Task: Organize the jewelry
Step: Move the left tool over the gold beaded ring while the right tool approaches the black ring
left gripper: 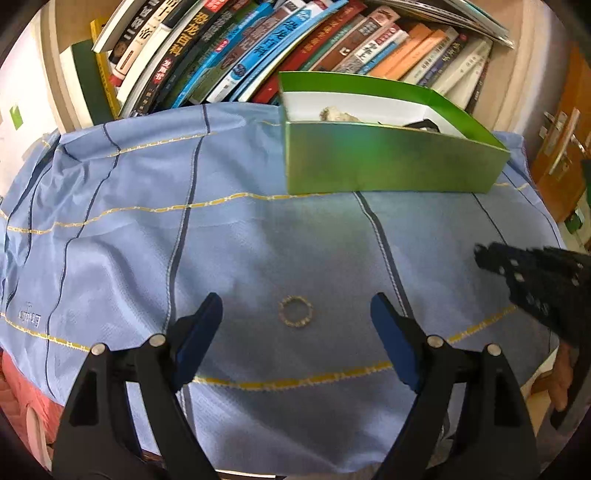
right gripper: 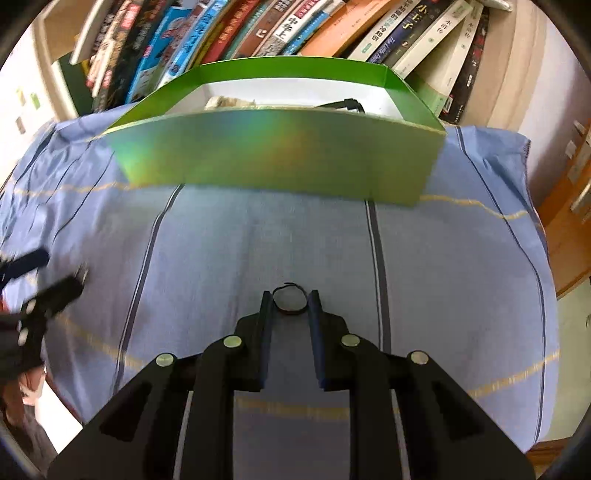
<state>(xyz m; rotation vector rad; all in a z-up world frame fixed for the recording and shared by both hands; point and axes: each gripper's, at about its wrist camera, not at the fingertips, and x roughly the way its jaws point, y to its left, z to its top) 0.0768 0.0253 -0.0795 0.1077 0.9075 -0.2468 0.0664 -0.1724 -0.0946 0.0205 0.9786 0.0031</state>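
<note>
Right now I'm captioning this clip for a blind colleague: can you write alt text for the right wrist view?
The right gripper points down at a blue striped cloth, its narrowed fingers flanking a small dark ring without clearly pressing it. Behind stands an open green box before a row of books; the left gripper shows blurred at left.

- Left wrist view: looks steeply down, close above the blue cloth (left gripper: 110, 236), facing the green box (left gripper: 388, 162) and books (left gripper: 229, 51).
- Right wrist view: same heading, equally close.
- The 2 views share cloth, box, books.
</note>
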